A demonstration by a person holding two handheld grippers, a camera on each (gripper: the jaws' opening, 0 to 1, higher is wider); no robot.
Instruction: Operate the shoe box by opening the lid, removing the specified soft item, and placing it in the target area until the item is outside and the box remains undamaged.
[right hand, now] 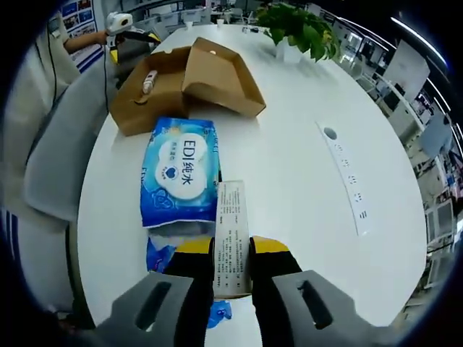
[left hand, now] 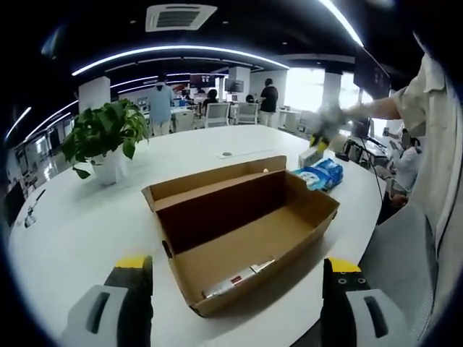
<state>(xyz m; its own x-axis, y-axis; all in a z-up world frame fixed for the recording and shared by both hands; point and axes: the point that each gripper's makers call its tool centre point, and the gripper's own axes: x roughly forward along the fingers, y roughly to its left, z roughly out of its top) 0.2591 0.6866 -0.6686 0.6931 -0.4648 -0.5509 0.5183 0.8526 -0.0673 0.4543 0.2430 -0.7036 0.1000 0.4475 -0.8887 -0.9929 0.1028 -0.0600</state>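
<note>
A: On the white table (right hand: 304, 166) the box (left hand: 242, 228) lies open, lid (left hand: 213, 181) folded back, with one small tube (left hand: 235, 278) left at its near end.

B: And the soft item?

A: One blue pack (right hand: 179, 181) of wipes, already out, lying flat on the table beyond the right gripper (right hand: 231, 249), well apart from the box. That gripper's jaws are clamped on a slim white carton (right hand: 231, 242), held just over the pack's near end.

B: The left gripper (left hand: 239, 271)?

A: Jaws apart, holding nothing, hovering at the near side of the box (I'd keep it there, clear of the cardboard walls).

B: How should the carton go down?

A: My judgement: lower it flat onto bare table beside the pack, not on top of it, and part the jaws only once it rests. No dragging toward the box.

B: Count for me.

A: One box, one pack, one carton, one tube, one potted plant (left hand: 105, 137) on the far left of the table, two grippers. Several people stand in the far office; I can't count them surely.
</note>
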